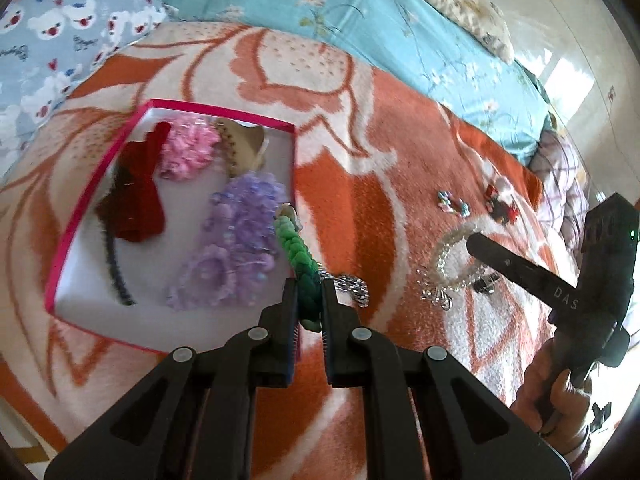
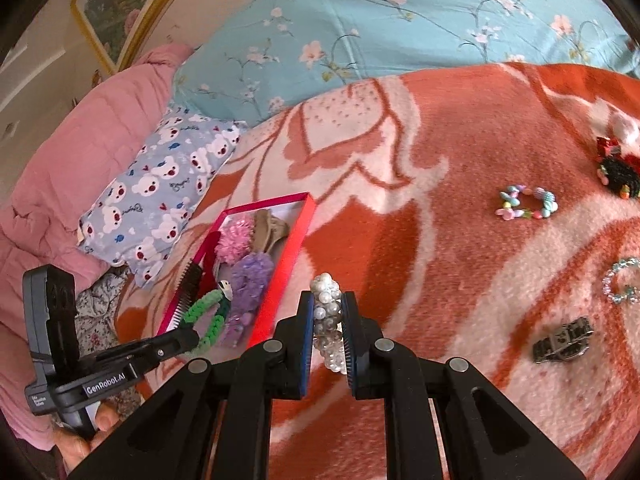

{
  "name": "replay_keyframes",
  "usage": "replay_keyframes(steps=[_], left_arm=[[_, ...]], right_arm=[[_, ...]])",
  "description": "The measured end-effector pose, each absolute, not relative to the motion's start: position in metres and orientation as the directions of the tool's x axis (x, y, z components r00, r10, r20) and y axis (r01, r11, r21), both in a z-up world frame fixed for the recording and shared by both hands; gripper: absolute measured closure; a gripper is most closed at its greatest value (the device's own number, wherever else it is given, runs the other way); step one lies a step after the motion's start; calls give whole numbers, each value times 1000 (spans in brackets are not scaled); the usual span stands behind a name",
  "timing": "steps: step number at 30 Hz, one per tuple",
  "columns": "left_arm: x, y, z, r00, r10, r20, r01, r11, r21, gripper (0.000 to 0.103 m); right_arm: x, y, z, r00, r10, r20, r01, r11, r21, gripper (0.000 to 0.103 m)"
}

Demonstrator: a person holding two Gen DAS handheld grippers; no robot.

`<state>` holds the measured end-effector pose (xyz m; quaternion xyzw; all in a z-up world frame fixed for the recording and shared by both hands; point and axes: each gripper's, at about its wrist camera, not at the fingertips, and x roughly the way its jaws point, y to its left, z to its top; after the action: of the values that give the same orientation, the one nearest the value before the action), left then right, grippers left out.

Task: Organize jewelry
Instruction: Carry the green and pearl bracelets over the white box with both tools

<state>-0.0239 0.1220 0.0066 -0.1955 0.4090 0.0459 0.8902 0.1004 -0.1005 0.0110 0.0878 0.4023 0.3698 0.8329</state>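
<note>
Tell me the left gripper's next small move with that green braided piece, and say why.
Probably carry it a little further over the pink-rimmed box and open there. The left gripper is shut on the green braided piece, whose tip reaches the box's near edge, where the purple scrunchies already lie.

The left hand-held gripper (image 1: 308, 300) pinches a green braided band (image 1: 301, 256) between its pads, above the orange-and-white blanket (image 1: 400, 200) just beside the right edge of a pink-rimmed box (image 1: 72, 236). In the box lie a red bow (image 1: 140, 204), a pink scrunchie (image 1: 188, 152) and purple scrunchies (image 1: 236, 236). To the right, the right hand-held gripper (image 1: 476, 242) is over a clear bead bracelet (image 1: 444, 258), with small colourful clips (image 1: 452, 202) beyond.
</note>
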Motion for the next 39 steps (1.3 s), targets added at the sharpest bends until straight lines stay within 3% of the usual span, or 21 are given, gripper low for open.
replay_keyframes(steps=[28,39], left_arm=[[-52,194,-12,656,-12,-755,-384,856,-347,95],[-42,207,-37,618,-24,-786,-402,849,-342,95]], right_arm=[[59,18,7,165,795,-584,-685,518,512,90],[72,52,-36,141,731,-668,-676,564,475,90]])
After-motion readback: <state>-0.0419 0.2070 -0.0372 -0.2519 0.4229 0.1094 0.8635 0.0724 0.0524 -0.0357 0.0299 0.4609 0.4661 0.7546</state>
